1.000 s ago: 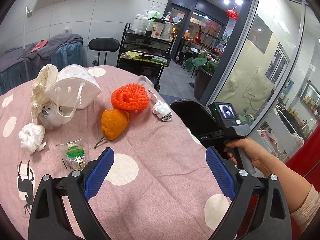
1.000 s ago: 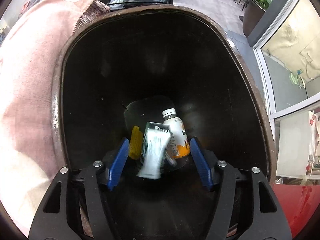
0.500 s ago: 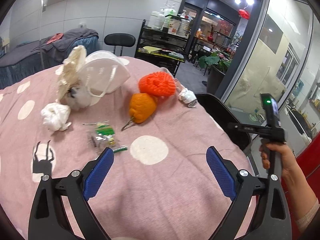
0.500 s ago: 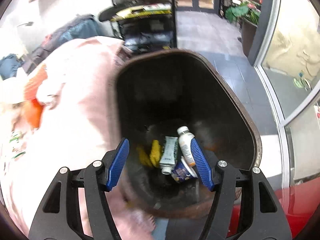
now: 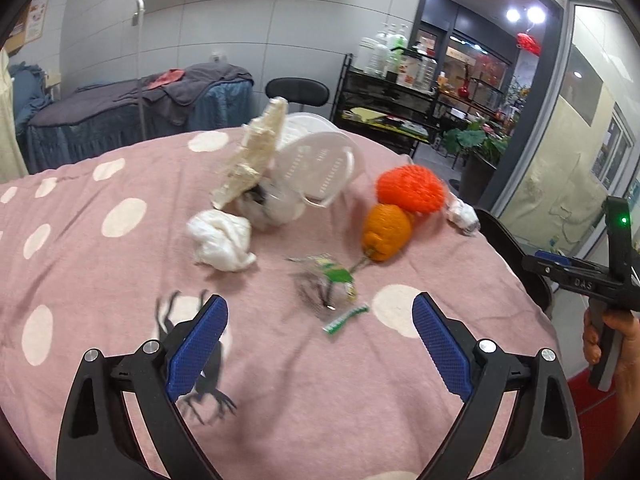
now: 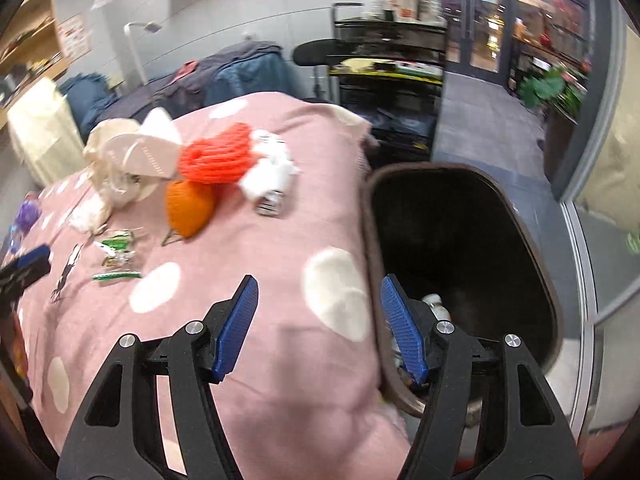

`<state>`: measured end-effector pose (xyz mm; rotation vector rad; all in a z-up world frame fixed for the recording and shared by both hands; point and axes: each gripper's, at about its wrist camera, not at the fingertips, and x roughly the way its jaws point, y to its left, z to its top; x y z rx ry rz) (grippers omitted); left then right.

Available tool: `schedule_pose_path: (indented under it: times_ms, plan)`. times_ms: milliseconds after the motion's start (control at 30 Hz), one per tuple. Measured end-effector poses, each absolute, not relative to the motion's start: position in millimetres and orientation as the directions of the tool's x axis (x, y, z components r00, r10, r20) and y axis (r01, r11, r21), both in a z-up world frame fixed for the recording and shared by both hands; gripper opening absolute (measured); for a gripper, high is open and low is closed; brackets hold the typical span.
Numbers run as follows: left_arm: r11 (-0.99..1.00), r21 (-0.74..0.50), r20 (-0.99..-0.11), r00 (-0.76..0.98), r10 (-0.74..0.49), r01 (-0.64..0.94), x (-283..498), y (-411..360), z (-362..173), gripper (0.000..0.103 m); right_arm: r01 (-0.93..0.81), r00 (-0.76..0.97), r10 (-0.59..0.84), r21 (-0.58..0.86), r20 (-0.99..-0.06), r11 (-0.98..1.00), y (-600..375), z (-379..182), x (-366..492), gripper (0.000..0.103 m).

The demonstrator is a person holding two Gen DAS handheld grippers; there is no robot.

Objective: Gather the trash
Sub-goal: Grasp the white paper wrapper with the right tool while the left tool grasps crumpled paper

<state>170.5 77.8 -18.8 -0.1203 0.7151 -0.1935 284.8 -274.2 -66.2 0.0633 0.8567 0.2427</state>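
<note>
On the pink dotted cloth, trash items, loose, several:
- Green-and-clear wrapper, flat, nearest both tongs; lies between the crumpled white tissue and the orange peel, apart from each.
- Orange foam net, touching the peel behind it.
- Small white crumpled packet, near the cloth's edge by the bin.
- White face mask leaning on a cream paper scrap and a grey wad, all in one heap.

Trash bin, dark, open-topped, just beside the cloth's edge; a bottle shows low inside.

Left gripper: jaws spread wide, nothing between, aimed at the wrapper. Right gripper: jaws spread, empty, straddling the line where cloth meets bin rim.

Step in hand, by judgement: fetch the next piece. The wrapper is thin and lies flat, so the pads should come down steep, one each side, and pinch a raised crease rather than skate over it; soft cloth may bunch into the grip. The peel's stem reaches toward the wrapper and could be snagged.

Surroundings: massage bed with dark covers, black stool, wire shelf of bottles, glass doors. None obstructs the reach.
</note>
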Motion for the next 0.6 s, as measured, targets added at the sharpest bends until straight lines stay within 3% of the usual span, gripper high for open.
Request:
schedule_pose_path:
  times_ms: [433,600]
  plan:
    - [0.982,-0.153,-0.647,0.741,-0.182,0.108,218.5,106.5,-14.9,0.091,-0.299,0.569,0.215,0.044,-0.794,0.953,-208.1,-68.8,354.6,0.064]
    - [0.980,-0.165,-0.617,0.763,-0.189,0.109,245.2,116.0,0.9,0.090,-0.300,0.543,0.189,0.021,-0.818,0.954,-197.5,-77.0,379.6,0.056]
